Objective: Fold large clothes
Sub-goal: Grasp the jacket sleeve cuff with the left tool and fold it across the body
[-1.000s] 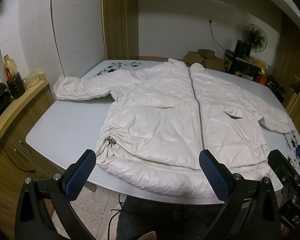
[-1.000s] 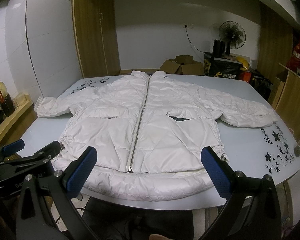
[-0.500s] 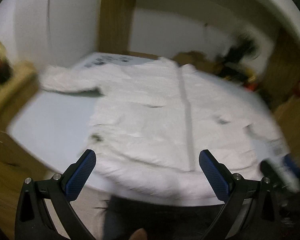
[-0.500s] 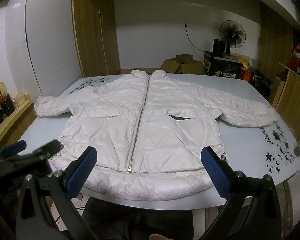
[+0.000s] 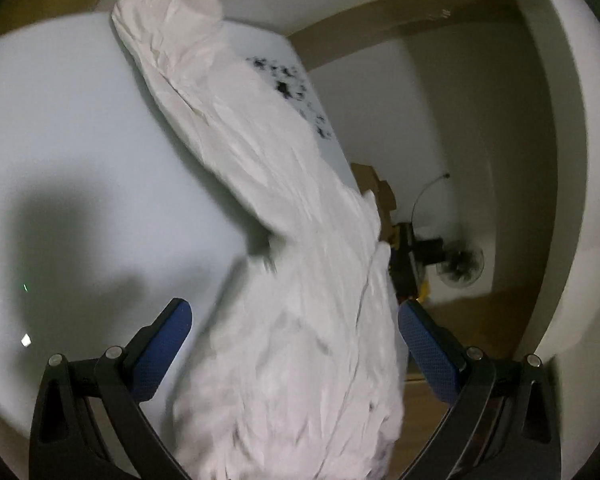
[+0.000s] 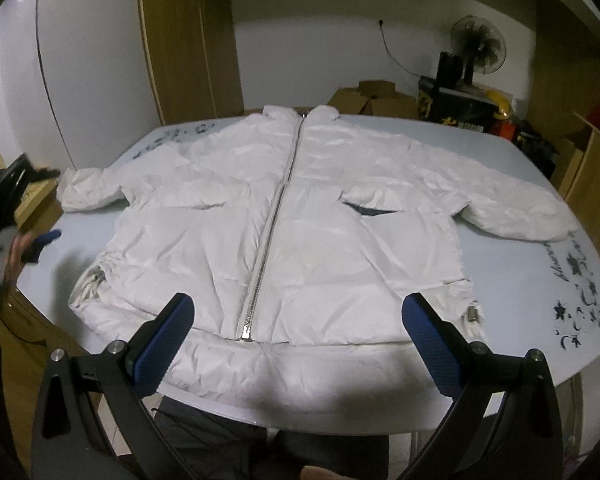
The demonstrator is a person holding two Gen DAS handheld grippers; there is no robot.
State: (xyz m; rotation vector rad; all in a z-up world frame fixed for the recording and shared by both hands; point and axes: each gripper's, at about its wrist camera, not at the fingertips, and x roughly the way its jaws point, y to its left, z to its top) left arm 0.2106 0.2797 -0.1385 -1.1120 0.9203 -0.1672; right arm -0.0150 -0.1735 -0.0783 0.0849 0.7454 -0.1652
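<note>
White puffer jacket (image 6: 296, 216) lies flat, front up, zipped, spread across the pale blue table (image 6: 512, 276); hem at the near edge, collar at the far side, both sleeves out sideways. No fold made yet, by the look of it.

Left gripper (image 5: 294, 344) is tilted hard and looks along the jacket's side toward the left sleeve (image 5: 204, 68); jaws spread wide, fabric between them but nothing pinched. In the right wrist view it appears only as a blurred dark shape at the far left, near that cuff. Right gripper (image 6: 298, 338) hovers over the hem near the zipper (image 6: 278, 220) end, jaws wide apart, empty.

Risks: puffy, slick shell may slip from a shallow pinch or spring back open after folding; grabbing only the top layer would drag the front without the back. Hem overhangs the table edge, so a sideways pull could slide the jacket off. The left view is blurred, so aim there is probably unsure.

Writing: cursive script and black floral print on the table's right side (image 6: 572, 280), too warped to read; yellow characters on a black box (image 6: 460, 116) behind, unreadable.
</note>
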